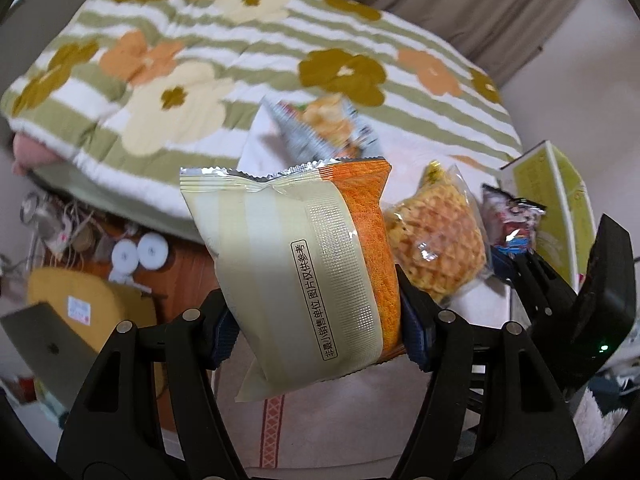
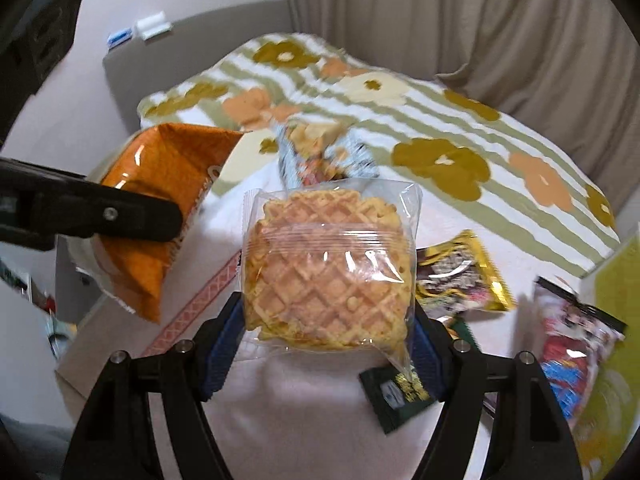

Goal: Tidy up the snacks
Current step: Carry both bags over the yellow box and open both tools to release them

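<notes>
My left gripper (image 1: 316,336) is shut on a cream and orange snack packet (image 1: 296,268) and holds it upright above the white cloth. The packet shows orange in the right wrist view (image 2: 156,208), with the left gripper's finger (image 2: 120,216) across it. My right gripper (image 2: 326,340) is shut on a clear-wrapped waffle pack (image 2: 328,264), lifted above the cloth; it also shows in the left wrist view (image 1: 436,240). A grey snack bag (image 1: 324,128) lies further back on the cloth. A gold and black packet (image 2: 464,276), a dark green packet (image 2: 396,396) and a red and blue packet (image 2: 572,340) lie to the right.
A white cloth (image 2: 304,420) covers the surface by a bed with a striped floral blanket (image 1: 180,80). A yellow-green box (image 1: 560,200) stands at the right. A wooden side table with clutter (image 1: 100,248) and a laptop (image 1: 44,356) lie to the left. Curtains (image 2: 480,20) hang behind.
</notes>
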The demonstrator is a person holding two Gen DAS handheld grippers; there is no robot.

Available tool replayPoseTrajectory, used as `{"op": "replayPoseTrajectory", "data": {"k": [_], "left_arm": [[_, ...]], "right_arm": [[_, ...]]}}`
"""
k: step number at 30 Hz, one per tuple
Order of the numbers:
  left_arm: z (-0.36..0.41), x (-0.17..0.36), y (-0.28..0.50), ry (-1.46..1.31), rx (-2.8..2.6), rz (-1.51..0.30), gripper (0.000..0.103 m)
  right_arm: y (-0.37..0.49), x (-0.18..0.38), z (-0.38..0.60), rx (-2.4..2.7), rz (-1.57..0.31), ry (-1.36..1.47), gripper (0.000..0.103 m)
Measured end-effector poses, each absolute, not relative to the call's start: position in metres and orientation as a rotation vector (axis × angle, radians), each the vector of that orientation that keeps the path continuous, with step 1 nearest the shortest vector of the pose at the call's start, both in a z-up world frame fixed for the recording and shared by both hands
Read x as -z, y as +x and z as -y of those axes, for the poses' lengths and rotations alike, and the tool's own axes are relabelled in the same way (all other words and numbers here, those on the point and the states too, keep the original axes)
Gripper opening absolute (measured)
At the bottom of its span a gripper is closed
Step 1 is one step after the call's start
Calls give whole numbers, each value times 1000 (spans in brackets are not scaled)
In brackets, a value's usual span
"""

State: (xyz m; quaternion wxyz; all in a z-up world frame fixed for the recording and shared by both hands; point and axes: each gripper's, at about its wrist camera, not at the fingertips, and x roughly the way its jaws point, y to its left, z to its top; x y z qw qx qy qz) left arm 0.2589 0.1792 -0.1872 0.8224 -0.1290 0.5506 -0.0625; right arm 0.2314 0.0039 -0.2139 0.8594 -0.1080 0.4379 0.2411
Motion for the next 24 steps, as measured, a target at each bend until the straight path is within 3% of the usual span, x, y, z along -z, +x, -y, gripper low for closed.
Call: {"op": "replayPoseTrajectory", "data": {"k": [11, 24], "left_arm": [[-106, 114, 282, -175, 253, -1018, 63], [91, 76, 291, -170, 372, -933, 63]], "right_arm": [[228, 123, 93, -333, -809, -51, 71], [218, 68, 274, -226, -772, -10, 71]]}}
